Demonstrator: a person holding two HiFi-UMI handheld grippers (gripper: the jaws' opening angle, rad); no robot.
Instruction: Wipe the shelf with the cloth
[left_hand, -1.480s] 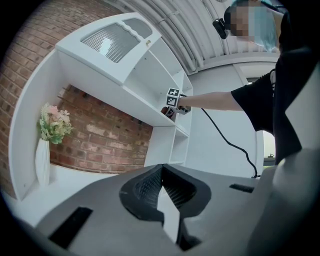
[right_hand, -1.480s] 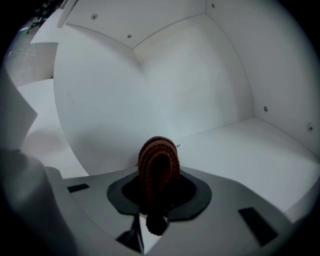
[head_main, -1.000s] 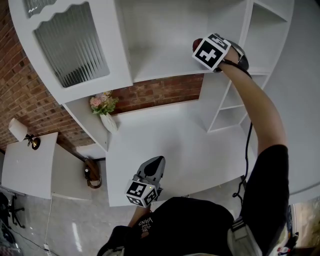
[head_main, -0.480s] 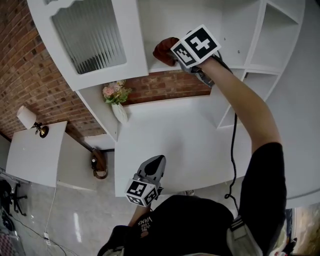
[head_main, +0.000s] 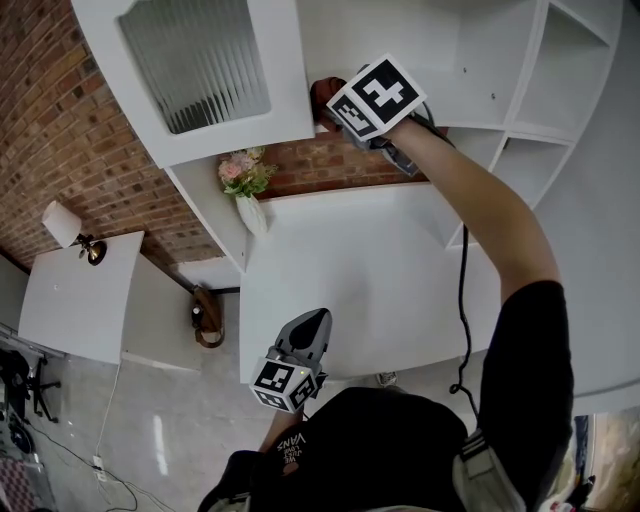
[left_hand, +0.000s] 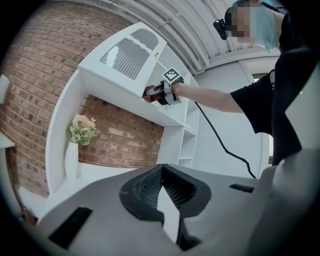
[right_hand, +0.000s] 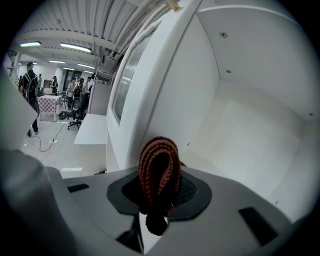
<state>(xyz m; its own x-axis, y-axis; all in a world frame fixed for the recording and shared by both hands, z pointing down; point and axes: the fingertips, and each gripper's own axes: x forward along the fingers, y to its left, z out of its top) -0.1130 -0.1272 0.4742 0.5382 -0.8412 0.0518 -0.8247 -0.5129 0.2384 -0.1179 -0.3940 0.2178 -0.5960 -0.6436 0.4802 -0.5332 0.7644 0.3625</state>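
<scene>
While we hold right gripper (head_main: 338, 98) up at shelf (head_main: 470, 85), its jaws clamp folded red-brown cloth (right_hand: 159, 162). Cloth sits at shelf's left end, beside ribbed-glass door (head_main: 205, 60); we can't tell if it touches board. Left gripper (head_main: 308, 330) hangs low over desk (head_main: 380, 270) edge, jaws together, nothing between. Vase (head_main: 252, 213) with flowers at desk's back-left corner.

A white vase (head_main: 252, 214) of pink flowers (head_main: 241, 170) stands on a white desk (head_main: 360, 285) against a brick wall (head_main: 50, 130), with a lamp (head_main: 66, 228) nearby.
</scene>
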